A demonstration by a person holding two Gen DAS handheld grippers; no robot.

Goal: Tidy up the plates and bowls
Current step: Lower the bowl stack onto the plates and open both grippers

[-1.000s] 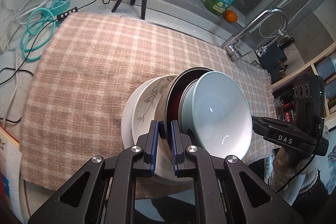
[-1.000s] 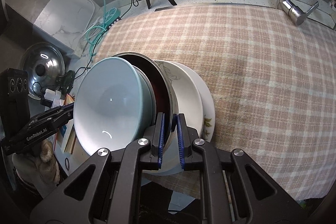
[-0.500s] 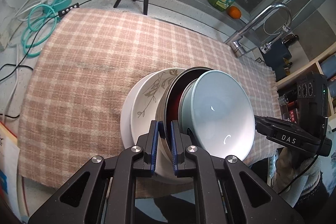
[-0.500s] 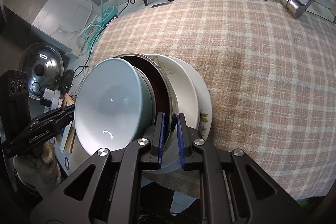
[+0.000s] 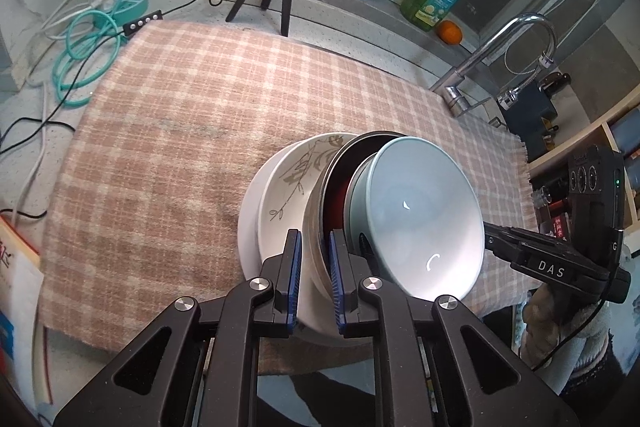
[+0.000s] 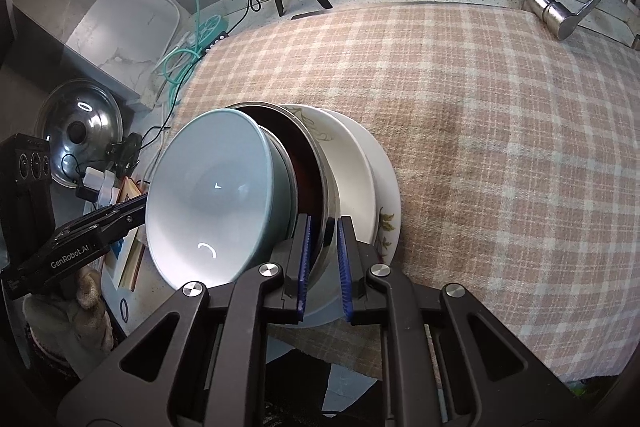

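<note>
The left gripper (image 5: 314, 279) is just easing open off the steel bowl's (image 5: 316, 223) rim, the right gripper (image 6: 323, 267) still pinching it, so the stack looks delivered.

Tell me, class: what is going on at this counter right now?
A person holds a claw in each hand. The left claw and the right claw each pinch the rim of a metal bowl. A pale blue bowl nests inside it. Both sit tilted in a white leaf-patterned bowl on a white plate, over the checked cloth.
</note>
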